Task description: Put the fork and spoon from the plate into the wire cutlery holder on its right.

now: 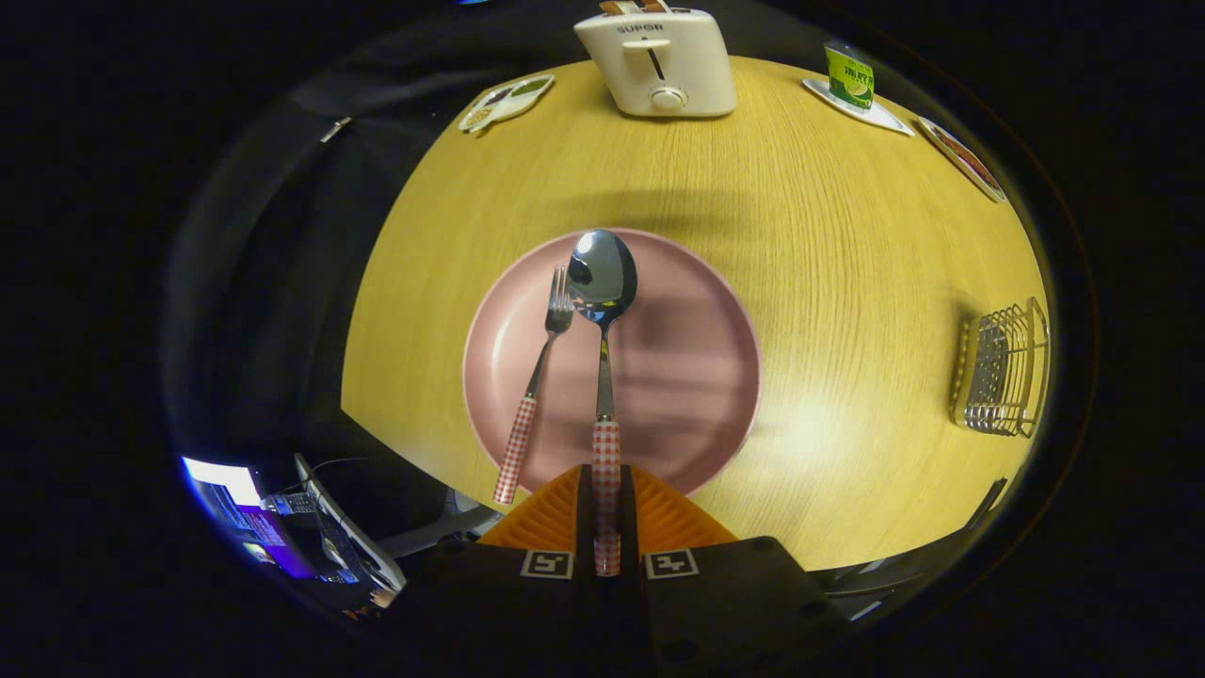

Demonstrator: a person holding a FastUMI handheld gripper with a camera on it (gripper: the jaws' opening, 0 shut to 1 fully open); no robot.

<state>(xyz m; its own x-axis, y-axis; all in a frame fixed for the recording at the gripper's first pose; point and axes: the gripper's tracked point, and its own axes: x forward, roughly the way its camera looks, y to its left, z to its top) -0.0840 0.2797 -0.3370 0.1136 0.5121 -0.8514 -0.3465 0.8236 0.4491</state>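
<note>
My gripper [607, 490] is shut on the checkered handle of the spoon [602, 320], whose shiny bowl points away from the fingers and hangs above the pink plate [697, 377]. The fork [538, 377], with a matching checkered handle, lies on the left part of the plate, its handle end sticking out over the plate's near rim. The wire cutlery holder [1003, 369] stands on the yellow table far to the right of the plate.
A white toaster [659, 61] stands at the table's far edge. A small dish [506, 101] lies to its left; a green carton [849, 77] on a white tray and another dish [962, 155] sit at the far right. A lit screen [231, 494] is below the table's left edge.
</note>
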